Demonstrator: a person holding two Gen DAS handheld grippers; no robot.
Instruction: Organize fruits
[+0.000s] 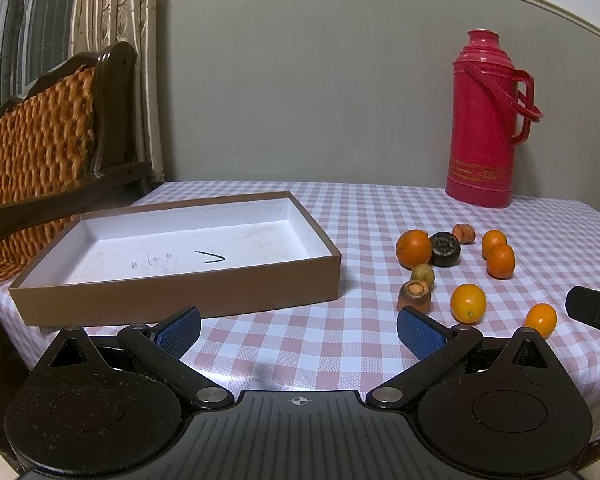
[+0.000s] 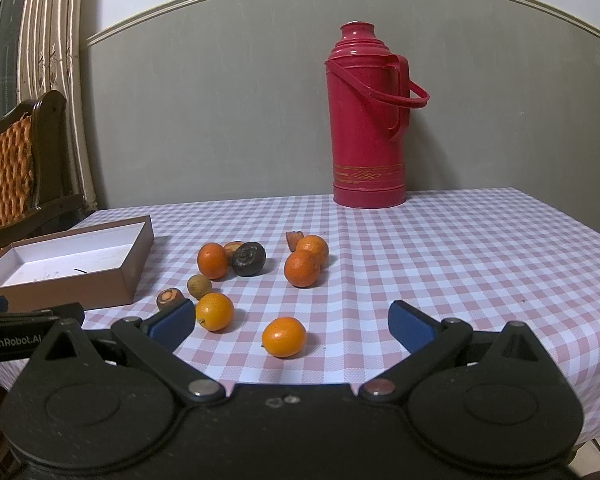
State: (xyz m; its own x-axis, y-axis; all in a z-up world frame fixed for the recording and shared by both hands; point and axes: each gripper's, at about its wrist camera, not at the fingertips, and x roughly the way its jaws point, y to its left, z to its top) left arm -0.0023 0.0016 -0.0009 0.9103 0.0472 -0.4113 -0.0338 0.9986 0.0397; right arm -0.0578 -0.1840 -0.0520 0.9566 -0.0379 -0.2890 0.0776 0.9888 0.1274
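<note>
A shallow brown box [image 1: 180, 292] with a white inside stands empty on the left of the checked table; it also shows in the right wrist view [image 2: 136, 268]. Several small oranges lie to its right, among them one [image 1: 414, 248], one [image 1: 468, 303] and one [image 2: 284, 337]. A dark round fruit [image 2: 249, 259], a small brownish fruit [image 2: 199, 286] and carrot stubs [image 1: 415, 296] lie among them. My left gripper [image 1: 298, 330] is open and empty, in front of the box's near right corner. My right gripper [image 2: 290, 322] is open and empty, with the nearest orange between its fingers' line.
A tall red thermos [image 2: 368, 120] stands at the back of the table against the grey wall. A wooden chair with an orange woven cushion [image 1: 40, 132] stands left of the table. The table's near edge lies just under both grippers.
</note>
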